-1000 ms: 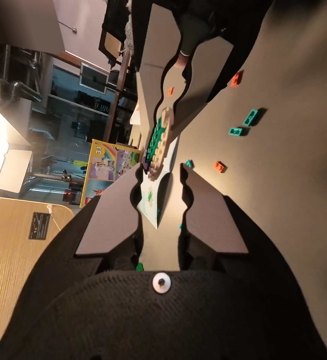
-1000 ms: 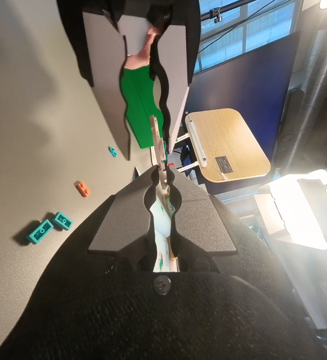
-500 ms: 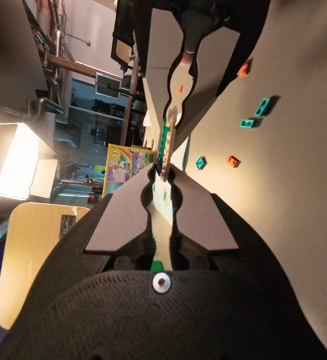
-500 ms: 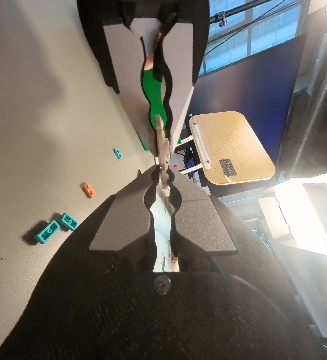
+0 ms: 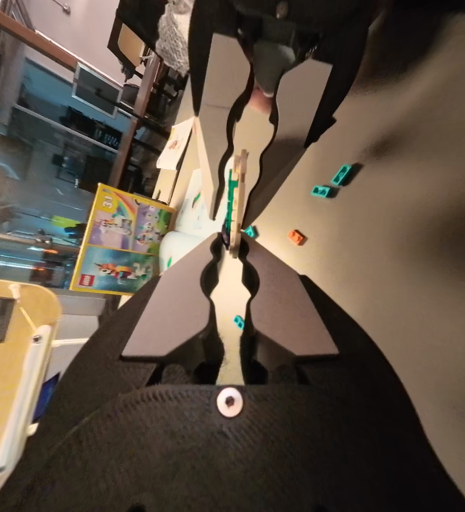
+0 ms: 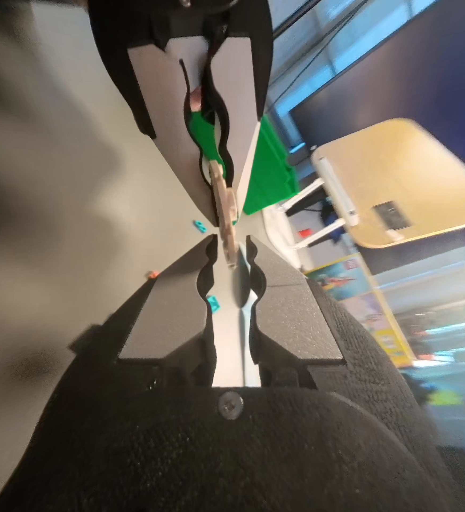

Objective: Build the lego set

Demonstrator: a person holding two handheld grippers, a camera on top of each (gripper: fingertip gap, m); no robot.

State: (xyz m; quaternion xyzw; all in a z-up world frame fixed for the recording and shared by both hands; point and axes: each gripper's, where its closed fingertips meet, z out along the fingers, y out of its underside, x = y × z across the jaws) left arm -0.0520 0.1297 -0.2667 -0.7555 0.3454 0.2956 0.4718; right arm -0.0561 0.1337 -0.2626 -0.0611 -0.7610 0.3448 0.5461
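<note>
Left gripper (image 5: pixel 230 238) pinched shut on the lower edge of the tan lego plate (image 5: pixel 238 205), held edge-on above the grey table (image 5: pixel 392 277). Right gripper (image 6: pixel 230 239) parted, tips either side of the plate (image 6: pixel 227 219) without touching. Loose teal bricks (image 5: pixel 334 182) and an orange brick (image 5: pixel 296 237) lie on the table; lego box (image 5: pixel 120 243) at its edge.

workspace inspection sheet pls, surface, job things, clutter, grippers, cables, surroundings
surface: grey table, small parts scattered on it
job's things: tan plate with green bricks on one face, held edge-on in the air; teal bricks and orange brick loose on the table
clutter: set box standing; instruction sheets beside it
grippers: left gripper shut on the plate's end; right gripper open, fingers either side of the plate
cables: nothing seen on the table
surroundings: wooden side table, green bin
</note>
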